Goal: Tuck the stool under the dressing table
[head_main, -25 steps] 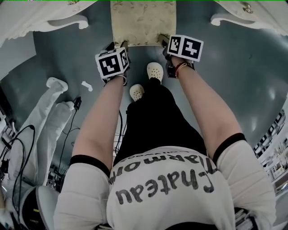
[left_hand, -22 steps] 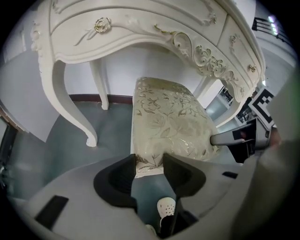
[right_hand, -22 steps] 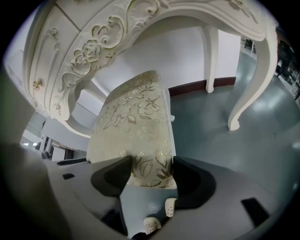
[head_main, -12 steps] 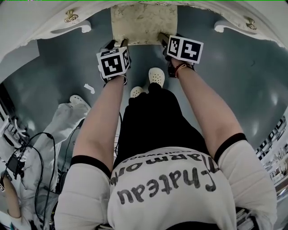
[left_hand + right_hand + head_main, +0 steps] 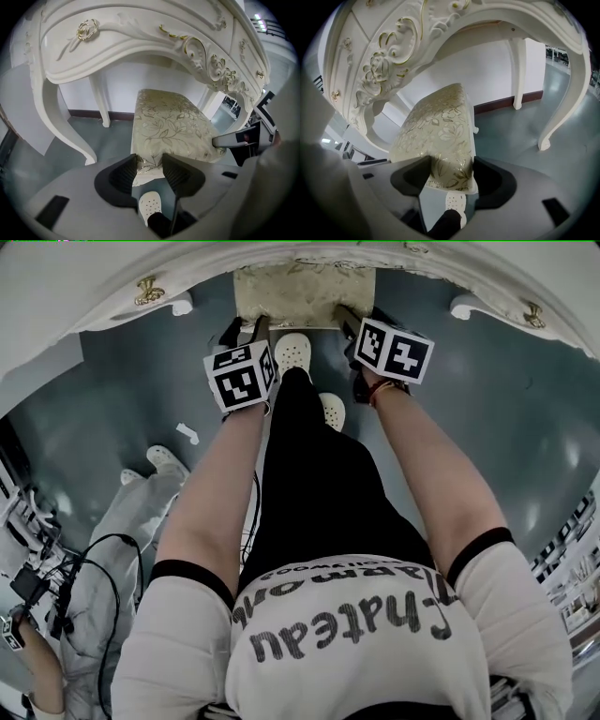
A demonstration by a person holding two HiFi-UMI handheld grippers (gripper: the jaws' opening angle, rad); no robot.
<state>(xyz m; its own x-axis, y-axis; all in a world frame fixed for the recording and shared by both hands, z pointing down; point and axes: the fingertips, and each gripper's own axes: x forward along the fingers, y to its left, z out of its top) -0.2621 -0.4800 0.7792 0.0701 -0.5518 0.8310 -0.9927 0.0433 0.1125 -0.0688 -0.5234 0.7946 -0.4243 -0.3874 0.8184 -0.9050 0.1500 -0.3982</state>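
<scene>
Head view, left to right: black cables (image 5: 56, 587) on the grey-blue floor (image 5: 141, 399). Next is the left gripper (image 5: 246, 332) under its black-and-white marker cube (image 5: 241, 376). At centre are the rectangular stool (image 5: 305, 292) with a pale gold floral-brocade seat and one white perforated clog (image 5: 292, 351) just below it. The right gripper (image 5: 349, 320) follows. A cream carved dressing table (image 5: 94, 296) with gold handles arcs across the top. The stool's far part lies under the table's front rail, between the curved legs, and its near end projects toward the person.

Left gripper view: the left gripper (image 5: 150, 171) has its jaws closing on the near left corner of the stool (image 5: 166, 124) — the brocade fills the gap between the ribbed black pads. The dressing table (image 5: 117, 42) arches overhead.

Right gripper view: the right gripper (image 5: 452, 176) pinches the near right corner of the stool (image 5: 436, 129), with a pad against each side. The dressing table (image 5: 393, 51) sits above and to the left.
</scene>
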